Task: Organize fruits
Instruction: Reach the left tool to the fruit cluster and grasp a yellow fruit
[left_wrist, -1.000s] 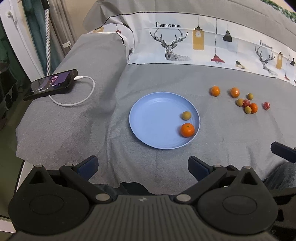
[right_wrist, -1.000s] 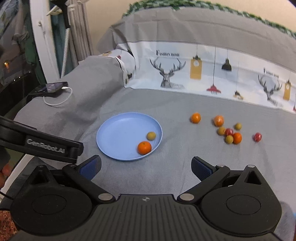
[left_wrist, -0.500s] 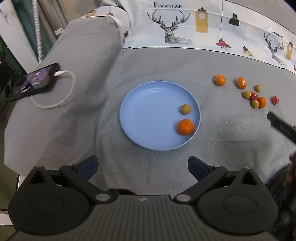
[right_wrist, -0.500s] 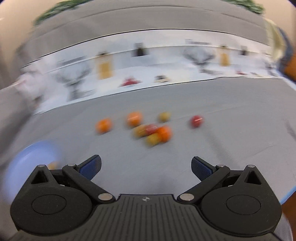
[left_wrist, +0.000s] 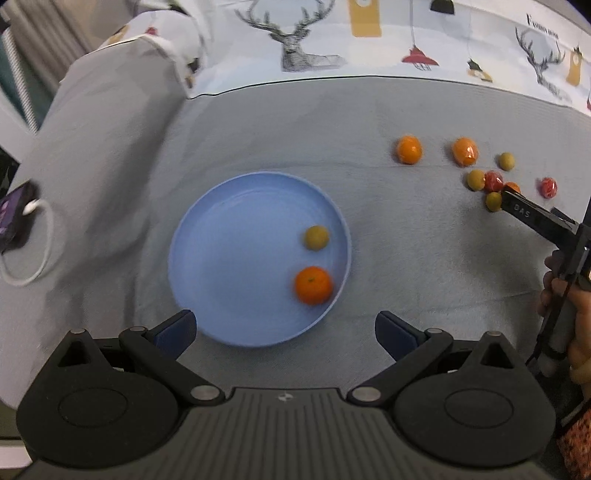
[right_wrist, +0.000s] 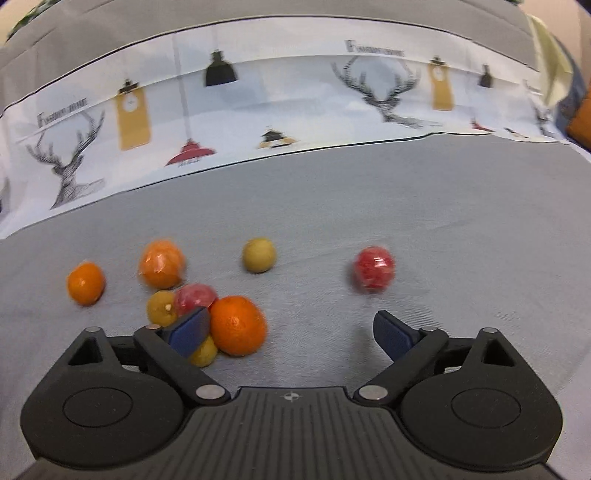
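I count two fruits in the round blue plastic plate (left_wrist: 207, 225); seven remain on the bed, both grippers wide, empty.

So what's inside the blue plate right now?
The blue plate holds two fruits on its right side: an orange and a smaller yellow-green fruit. The left hand-held gripper covers part of the near rim.

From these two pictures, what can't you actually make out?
- Left wrist view: the black phone is cut off by the left edge; its screen is unreadable.
- Left wrist view: the right gripper's finger covers most of one orange fruit.
- Right wrist view: the small yellow-green fruit is half hidden behind the right gripper's left finger.
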